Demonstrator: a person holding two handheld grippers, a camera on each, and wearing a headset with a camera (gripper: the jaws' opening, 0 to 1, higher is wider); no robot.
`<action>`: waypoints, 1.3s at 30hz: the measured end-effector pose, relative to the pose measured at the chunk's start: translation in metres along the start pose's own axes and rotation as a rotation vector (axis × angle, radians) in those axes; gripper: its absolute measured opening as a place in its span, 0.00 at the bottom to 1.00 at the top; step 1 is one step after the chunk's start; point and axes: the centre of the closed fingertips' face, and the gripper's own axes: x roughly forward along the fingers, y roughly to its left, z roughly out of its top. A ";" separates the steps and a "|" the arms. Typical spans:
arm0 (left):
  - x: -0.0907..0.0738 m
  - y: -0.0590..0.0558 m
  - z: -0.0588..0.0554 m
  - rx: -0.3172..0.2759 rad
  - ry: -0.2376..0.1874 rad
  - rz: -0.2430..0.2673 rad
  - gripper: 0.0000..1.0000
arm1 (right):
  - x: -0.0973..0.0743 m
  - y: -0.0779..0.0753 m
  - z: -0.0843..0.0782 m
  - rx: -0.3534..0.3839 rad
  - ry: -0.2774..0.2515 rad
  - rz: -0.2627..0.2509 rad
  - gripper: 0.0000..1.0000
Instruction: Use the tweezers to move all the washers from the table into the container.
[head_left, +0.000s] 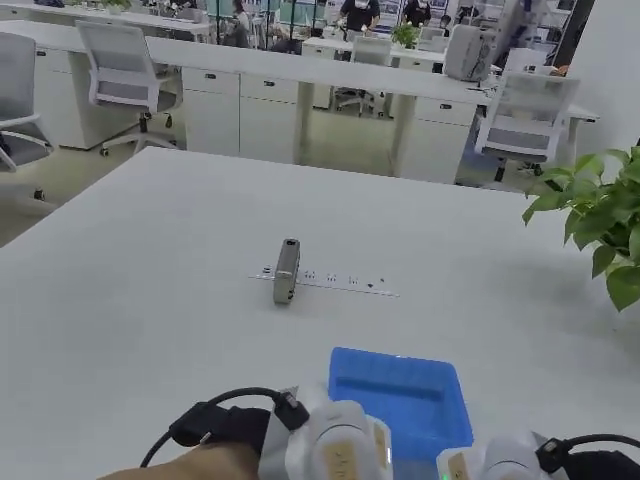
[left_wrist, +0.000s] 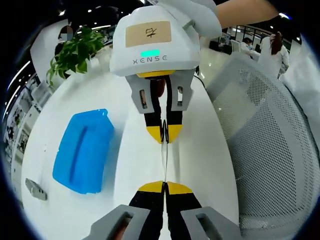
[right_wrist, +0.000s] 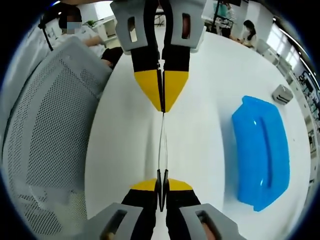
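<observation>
Thin metal tweezers span the gap between my two grippers, which face each other tip to tip above the white table. My left gripper is shut on one end and my right gripper is shut on the other. The right gripper view gives the same picture: the right gripper below, the left gripper above, the tweezers between them. The blue container lies just beyond the grippers on the table, also seen as the blue container and the blue container.
A grey socket block stands mid-table beside a strip of outlets. A leafy plant hangs over the table's right side. A white mesh chair is behind the near table edge. Desks, chairs and people lie further back.
</observation>
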 end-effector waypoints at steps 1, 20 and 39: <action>0.002 0.001 0.000 -0.001 0.001 0.001 0.00 | 0.002 -0.001 -0.002 0.006 0.007 0.002 0.01; 0.027 0.007 -0.016 -0.038 -0.009 0.002 0.00 | 0.002 -0.003 -0.003 0.077 0.047 0.014 0.05; 0.029 0.003 -0.016 -0.084 -0.016 -0.025 0.00 | 0.001 -0.003 -0.011 0.095 0.073 -0.031 0.12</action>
